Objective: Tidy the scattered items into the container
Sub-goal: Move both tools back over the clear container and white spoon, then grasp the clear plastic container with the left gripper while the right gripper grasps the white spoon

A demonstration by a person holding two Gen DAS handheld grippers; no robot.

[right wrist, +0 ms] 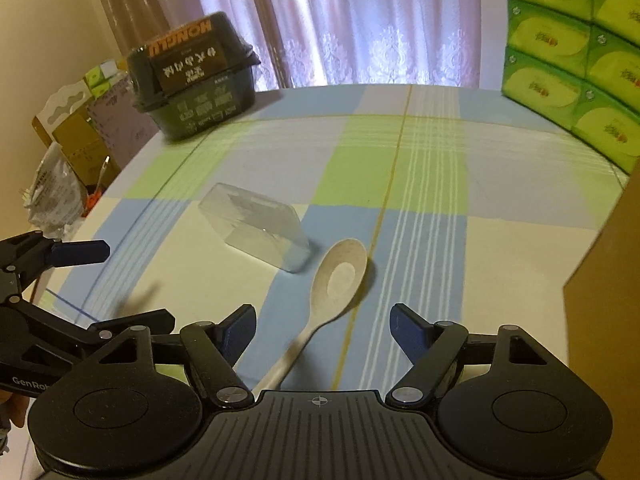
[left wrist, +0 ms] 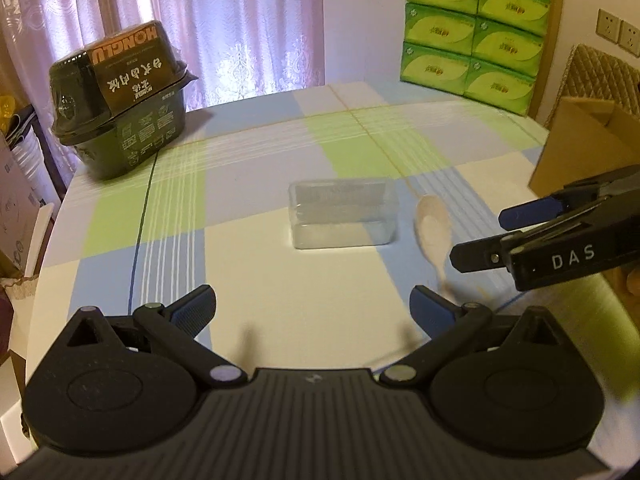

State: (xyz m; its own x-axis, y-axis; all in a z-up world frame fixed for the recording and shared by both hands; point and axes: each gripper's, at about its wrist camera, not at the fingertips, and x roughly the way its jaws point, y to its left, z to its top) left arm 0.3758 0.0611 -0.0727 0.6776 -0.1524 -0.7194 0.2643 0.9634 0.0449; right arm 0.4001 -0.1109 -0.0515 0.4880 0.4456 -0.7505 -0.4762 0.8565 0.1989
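My right tool hangs low over the counter with its blue-padded fingers spread wide and nothing between them — I have lined it up along the handle of the pale speckled plastic spoon, which lies flat on the checked cloth with its bowl pointing away from me and its handle running back under the tool's nose. That line should let the pads close across the thin handle, I judge. The clear rectangular plastic box lies just beside the spoon's bowl, on its left; whether they touch I cannot tell. My left tool is also wide and empty, held back from the box and facing it squarely, perhaps to steady it. The brown cardboard box stands at the counter's right edge with its flaps up, likely the container. The dark green wrapped food tub and the stacked green tissue packs sit far back, well apart from the work.
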